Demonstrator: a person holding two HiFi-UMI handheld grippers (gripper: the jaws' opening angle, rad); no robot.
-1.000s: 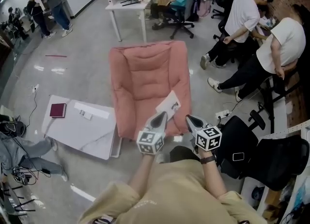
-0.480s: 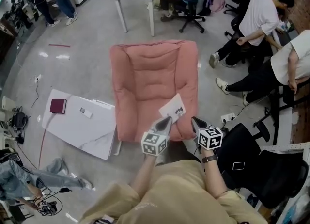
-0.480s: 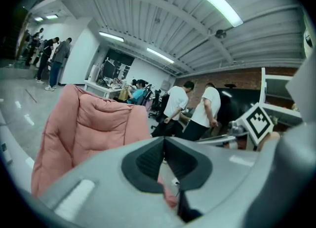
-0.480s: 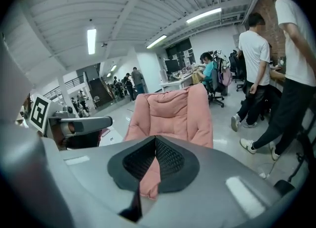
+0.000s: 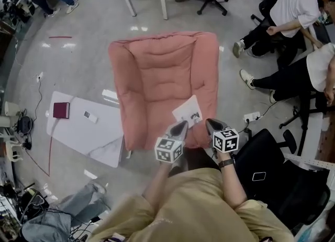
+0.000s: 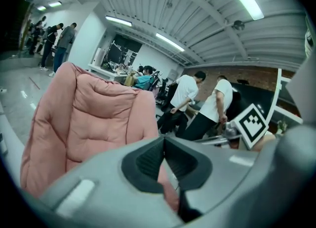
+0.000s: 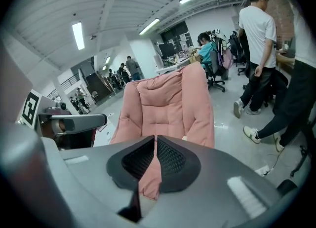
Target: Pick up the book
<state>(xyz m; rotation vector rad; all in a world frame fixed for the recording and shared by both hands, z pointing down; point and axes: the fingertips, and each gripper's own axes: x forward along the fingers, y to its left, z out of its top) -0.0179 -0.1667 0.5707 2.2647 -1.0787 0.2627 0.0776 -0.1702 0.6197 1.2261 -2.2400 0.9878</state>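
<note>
Two grippers are out in front of me, side by side over the near edge of the pink padded floor chair (image 5: pixel 157 73). On the left gripper (image 5: pixel 179 128) the jaws are pressed together with tips meeting and nothing in them. On the right gripper (image 5: pixel 211 125) the jaws have just been cracking open. They show only a narrow slit, nothing between them, pink cushion visible beyond. The thin white book with dark print on its cover (image 5: pixel 187 113) lies flat on the chair's seat, toward the right side. From the head view it sits just past the two sets of tips, roughly between them. Off to the left, a small dark red book (image 5: pixel 61 110) sits on a corner of the low white marble-look tabletop (image 5: pixel 104 136), well apart from both grippers.
</note>
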